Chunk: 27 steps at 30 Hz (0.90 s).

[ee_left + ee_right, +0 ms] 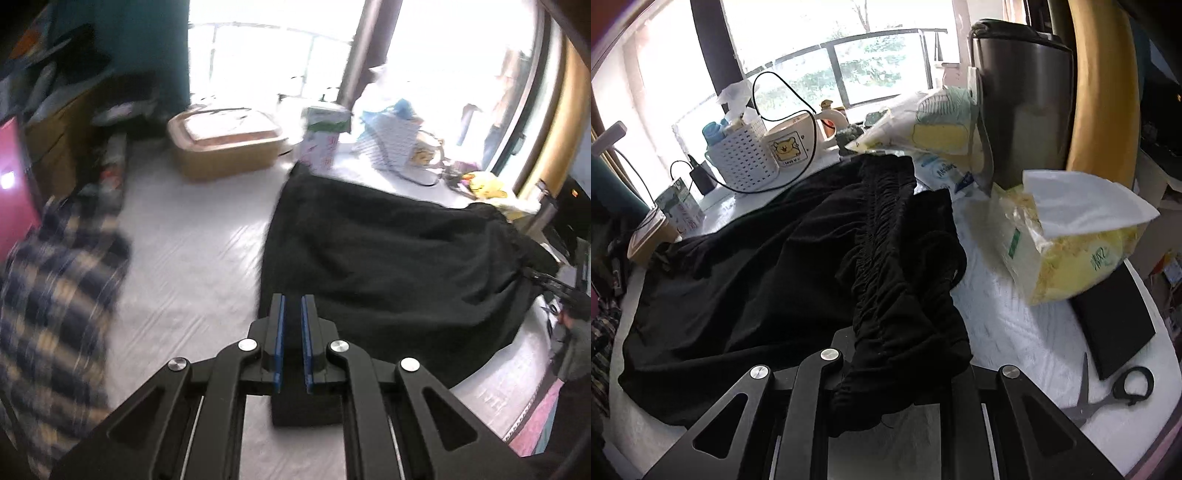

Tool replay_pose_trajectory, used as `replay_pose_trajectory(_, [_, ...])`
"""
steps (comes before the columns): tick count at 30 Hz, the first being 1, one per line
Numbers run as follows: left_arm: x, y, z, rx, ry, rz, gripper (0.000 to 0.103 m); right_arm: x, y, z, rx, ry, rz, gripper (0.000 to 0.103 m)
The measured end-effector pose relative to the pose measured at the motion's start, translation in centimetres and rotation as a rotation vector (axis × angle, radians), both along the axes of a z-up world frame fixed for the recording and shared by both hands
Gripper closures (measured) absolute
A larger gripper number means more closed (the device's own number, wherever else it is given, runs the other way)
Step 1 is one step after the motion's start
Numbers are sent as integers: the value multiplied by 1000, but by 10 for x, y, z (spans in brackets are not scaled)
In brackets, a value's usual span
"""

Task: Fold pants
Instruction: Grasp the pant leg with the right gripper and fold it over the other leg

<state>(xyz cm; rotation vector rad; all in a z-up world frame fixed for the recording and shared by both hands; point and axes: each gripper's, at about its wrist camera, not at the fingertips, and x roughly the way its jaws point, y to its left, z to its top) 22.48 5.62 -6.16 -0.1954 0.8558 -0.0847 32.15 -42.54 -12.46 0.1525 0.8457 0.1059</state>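
The white table (1015,332) carries the black pants (388,258), spread across its middle with the long axis running from the gathered waistband at the right-hand end to the hems at the left-hand end; clutter stands along the far edge. The right gripper (897,354) sits at the waistband end, its fingers hidden by bunched cloth that it pinches and lifts. The left gripper (291,332) sits at the opposite end, pads (280,332) pressed nearly together on black fabric, apparently a hem. Judgement: each hand holds its own end; the fold turns on bringing one end along that axis onto the other.
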Motion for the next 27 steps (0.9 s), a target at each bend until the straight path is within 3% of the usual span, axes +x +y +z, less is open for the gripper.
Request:
replay_pose_trajectory(4, [25,-17,0,-3,0,-82,96,4,-1,-4,51,17,-10,81])
replay_pose_trajectory(7, [50,-28,-4,5,6,-143,95,5,-5,-11,112,36,-36,57])
replay_pose_trajectory(8, [61,-31,-7,6,12,-165,95,5,-6,-13,136,38,-42,39])
replay_pose_trajectory(9, [68,-32,-9,11,18,-176,95,4,-6,-14,167,24,-38,31])
replay_pose_trajectory(10, [77,-33,-13,17,26,-187,95,5,-6,-14,183,22,-41,30])
replay_pose_trajectory(19, [156,-30,-50,94,129,-172,95,19,1,-12,162,7,-87,30])
replay_pose_trajectory(24, [168,-12,-54,148,89,-113,95,23,-5,-13,161,6,-124,55])
replay_pose_trajectory(27, [169,4,-53,182,81,-39,95,24,-9,-13,174,6,-131,62])
